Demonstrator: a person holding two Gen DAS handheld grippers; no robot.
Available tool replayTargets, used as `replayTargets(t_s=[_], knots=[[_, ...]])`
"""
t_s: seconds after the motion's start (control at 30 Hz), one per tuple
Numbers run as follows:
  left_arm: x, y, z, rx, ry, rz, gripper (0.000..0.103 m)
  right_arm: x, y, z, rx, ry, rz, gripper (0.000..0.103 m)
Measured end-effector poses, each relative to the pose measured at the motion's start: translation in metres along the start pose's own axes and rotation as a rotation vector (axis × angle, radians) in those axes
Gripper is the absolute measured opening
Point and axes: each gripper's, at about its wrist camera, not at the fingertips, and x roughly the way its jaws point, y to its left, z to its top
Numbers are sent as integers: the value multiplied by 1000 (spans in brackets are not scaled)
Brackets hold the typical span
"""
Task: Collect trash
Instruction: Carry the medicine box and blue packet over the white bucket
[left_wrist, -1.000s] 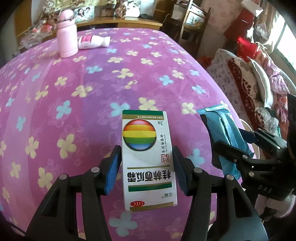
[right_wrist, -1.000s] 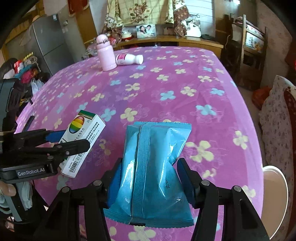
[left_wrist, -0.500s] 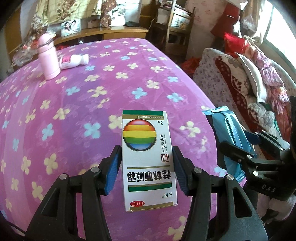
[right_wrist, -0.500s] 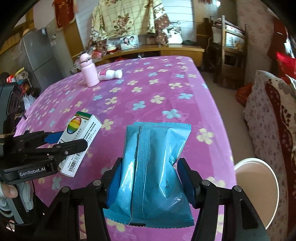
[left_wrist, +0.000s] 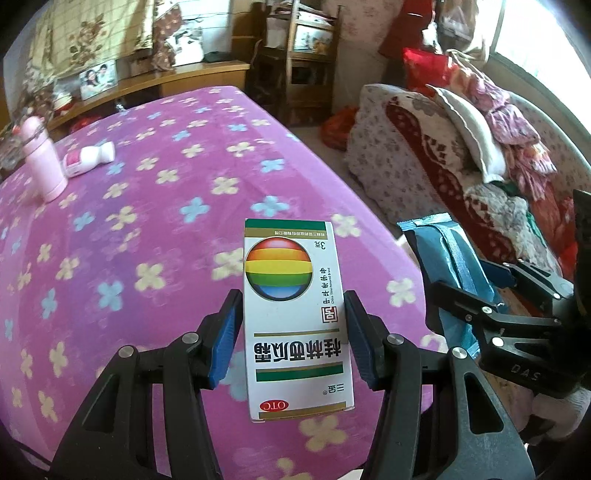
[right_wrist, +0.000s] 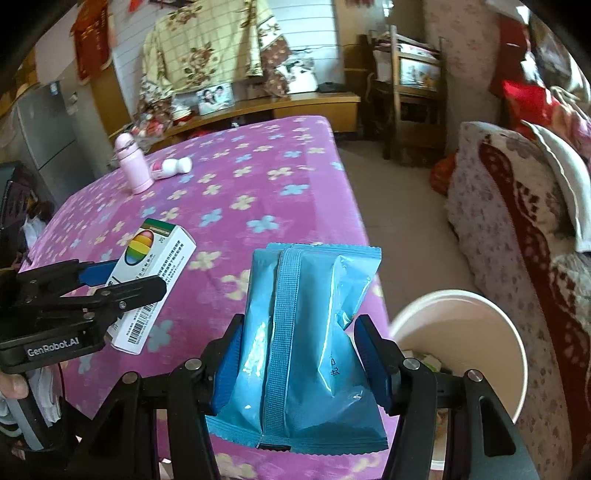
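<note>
My left gripper (left_wrist: 291, 328) is shut on a white medicine box (left_wrist: 295, 314) with a rainbow ball print, held above the table's near edge. It also shows in the right wrist view (right_wrist: 147, 284). My right gripper (right_wrist: 301, 354) is shut on a blue plastic packet (right_wrist: 306, 339), held over the table's right edge. The packet also shows in the left wrist view (left_wrist: 447, 266). A white round trash bin (right_wrist: 461, 343) stands on the floor just right of the packet, with some scraps inside.
The table (left_wrist: 155, 229) has a purple flowered cloth. A pink bottle (right_wrist: 132, 166) stands at its far left beside a small white bottle (right_wrist: 171, 168) lying down. A sofa (right_wrist: 517, 229) with pillows lies to the right. A wooden shelf (right_wrist: 402, 88) stands behind.
Both grippers, still holding the box and the packet, have drawn back and to the right off the table. The white bin has come much further into the right wrist view.
</note>
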Motion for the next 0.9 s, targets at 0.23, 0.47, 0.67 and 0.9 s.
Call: replayTargets(t_s=[0.23,0.47,0.67,0.9], knots=[[10,-38,11,51,3,-48,53,-8,-37,-11,53,3,-53,58],[30,-80,19,106,27,-99,53,-14,-74,-26,112,15,-101,58],[45,-112,23,155,44,-141,53,-15,-106,-39,164,36,-144,58],[65,-138,27,175,65,-169,53,-13,-133,-50,209,54,-170,58]])
